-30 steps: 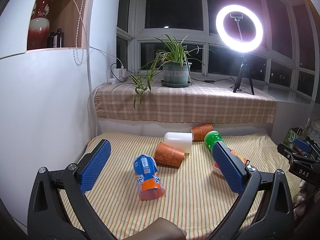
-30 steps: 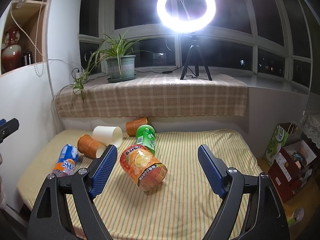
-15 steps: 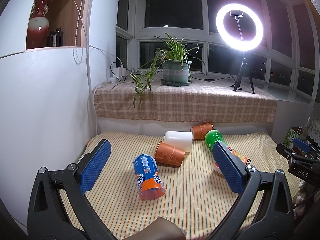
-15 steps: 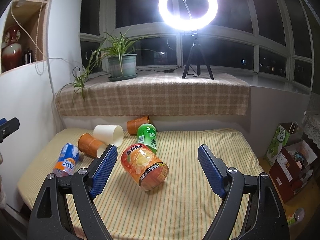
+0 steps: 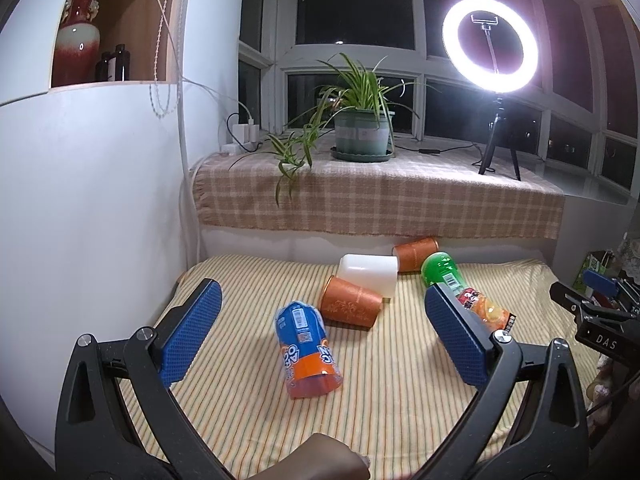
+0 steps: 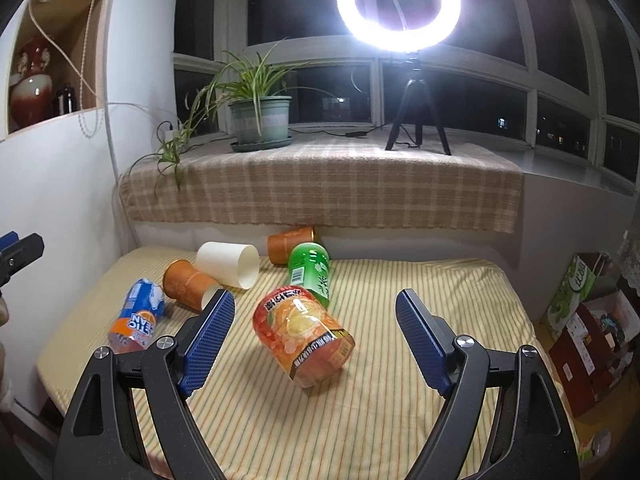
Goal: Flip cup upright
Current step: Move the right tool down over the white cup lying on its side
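Several cups lie on their sides on a striped mat point(image 5: 400, 392). A blue and orange cup point(image 5: 306, 350) lies between my left gripper's jaws; the left gripper point(image 5: 320, 336) is open above and short of it. An orange printed cup point(image 6: 304, 336) lies just ahead of my right gripper point(image 6: 316, 332), which is open and empty. A brown cup point(image 5: 352, 302), a white cup point(image 5: 370, 274), a second brown cup point(image 5: 416, 254) and a green cup point(image 5: 442, 272) lie farther back. The same white cup point(image 6: 230, 264) and green cup point(image 6: 312, 272) show in the right wrist view.
A checked cloth covers the window ledge point(image 5: 380, 200) behind the mat, with a potted plant point(image 5: 362, 132) and a ring light on a tripod point(image 5: 490, 56). A white wall point(image 5: 88, 220) bounds the left. Boxes point(image 6: 588, 312) stand on the floor to the right.
The right gripper has crept forward slightly toward the orange printed cup. The left gripper has hardly moved. No cup has moved.
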Tool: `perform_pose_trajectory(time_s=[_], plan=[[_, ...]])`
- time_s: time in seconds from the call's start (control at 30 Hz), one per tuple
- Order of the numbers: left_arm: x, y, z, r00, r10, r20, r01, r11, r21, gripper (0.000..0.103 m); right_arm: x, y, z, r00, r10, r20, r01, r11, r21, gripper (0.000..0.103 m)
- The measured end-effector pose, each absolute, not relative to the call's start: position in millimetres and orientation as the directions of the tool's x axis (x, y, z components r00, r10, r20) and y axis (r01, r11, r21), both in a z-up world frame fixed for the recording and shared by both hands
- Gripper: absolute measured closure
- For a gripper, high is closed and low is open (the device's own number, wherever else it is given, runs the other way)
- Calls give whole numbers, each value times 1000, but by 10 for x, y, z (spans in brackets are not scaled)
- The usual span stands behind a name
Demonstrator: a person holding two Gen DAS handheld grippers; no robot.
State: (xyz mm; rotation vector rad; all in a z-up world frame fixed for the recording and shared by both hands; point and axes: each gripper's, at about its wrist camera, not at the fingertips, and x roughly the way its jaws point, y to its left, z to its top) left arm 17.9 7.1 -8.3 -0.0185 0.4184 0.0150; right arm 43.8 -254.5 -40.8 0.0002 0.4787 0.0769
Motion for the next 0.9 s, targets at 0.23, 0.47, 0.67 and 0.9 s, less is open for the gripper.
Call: perform_pose_trajectory(time_s=[0.23,0.47,0.67,0.9], plan=[[305,200,-187,897,38,-441,-46,999,-8,0,728,-2416,-437,874,110,-474,-133,991,-15,20],[422,342,-412,865,20,-502,-27,1000,-6,0,1137,-2261,-464,855,183,-485,-241,969,-60,20],[403,381,-565,842,31,-539,-16,999,32,0,1722,-1946,-533,737,325,-593,-474,874,-110,20],[345,489,-633,819,67,-570,-51,998,43,0,2430,-1566,-701,572,360,-737,-660,736,-153,20]])
